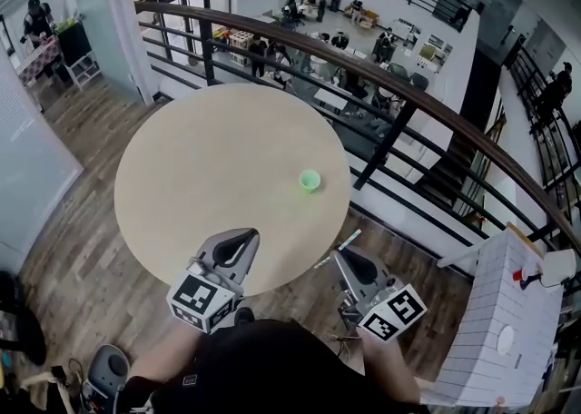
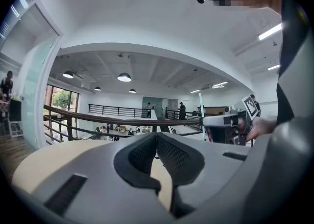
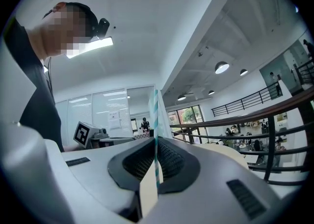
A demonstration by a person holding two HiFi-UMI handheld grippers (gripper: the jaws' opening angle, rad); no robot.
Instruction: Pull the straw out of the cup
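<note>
A small green cup (image 1: pixel 310 181) stands upright on the round beige table (image 1: pixel 200 167), right of its middle, with nothing sticking out of it. A teal-and-white striped straw (image 1: pixel 350 240) (image 3: pixel 156 115) is pinched between the pads of my right gripper (image 1: pixel 346 258) (image 3: pixel 155 161), which is shut on it beyond the table's near right edge, well away from the cup. The straw stands upright in the right gripper view. My left gripper (image 1: pixel 243 238) (image 2: pixel 156 137) hangs over the table's near edge, shut with nothing in it. In the left gripper view the right gripper (image 2: pixel 226 121) and the straw (image 2: pixel 200 110) show.
A curved dark railing (image 1: pixel 390 85) runs behind and to the right of the table, with a lower floor of desks and people beyond it. A white boxy unit (image 1: pixel 508 312) stands at the right. The floor is wooden planks (image 1: pixel 82 221).
</note>
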